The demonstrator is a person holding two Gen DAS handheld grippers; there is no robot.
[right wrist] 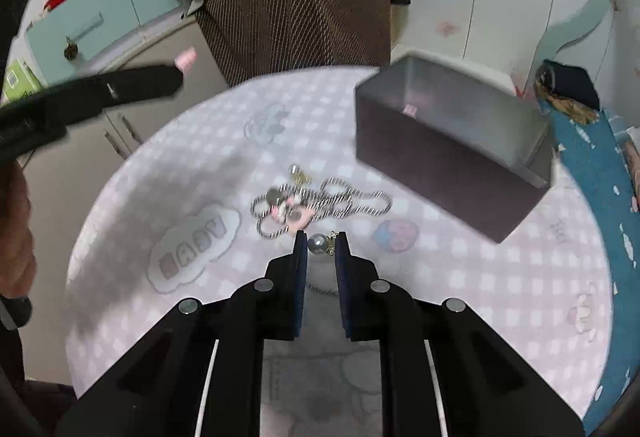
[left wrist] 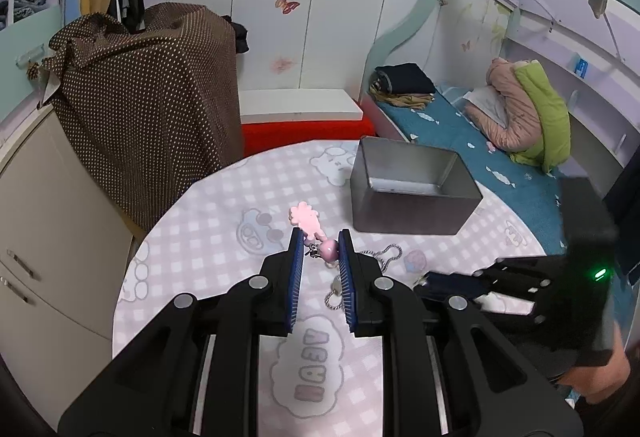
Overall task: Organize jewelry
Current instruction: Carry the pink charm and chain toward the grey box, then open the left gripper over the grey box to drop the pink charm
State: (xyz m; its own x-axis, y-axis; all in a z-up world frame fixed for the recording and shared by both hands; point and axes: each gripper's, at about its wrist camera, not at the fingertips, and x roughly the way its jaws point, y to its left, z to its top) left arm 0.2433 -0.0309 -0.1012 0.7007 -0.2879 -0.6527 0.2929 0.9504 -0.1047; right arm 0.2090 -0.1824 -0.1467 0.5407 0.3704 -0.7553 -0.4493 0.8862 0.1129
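The left tool [left wrist: 321, 239] is clamped on a pink charm [left wrist: 316, 233]: a round pink bead sits between its blue pads, and a pale pink flower-shaped piece sticks out past the fingertips toward 11 o'clock. In the right wrist view this tool appears as a dark blurred bar at 10 o'clock, with the pink piece at its tip. The right tool [right wrist: 320, 239] is closed on a grey pearl earring [right wrist: 319, 242], the pearl pinched between the two fingertips with a small gold fitting showing at its 3 o'clock side, just above the worktop [right wrist: 480, 277], which wears a pink checked cloth with cartoon prints. Just beyond the pearl, toward 11 o'clock, lies a tangled silver chain [right wrist: 320, 203] with small discs and pink bits among its loops. Farther off, at 1 o'clock, stands an open grey metal box [right wrist: 452, 145], well apart from the chain. Behind the worktop a brown dotted cloth [right wrist: 296, 9] drapes over furniture, and a bed with a blue sheet [left wrist: 472, 141] runs along 2 o'clock.
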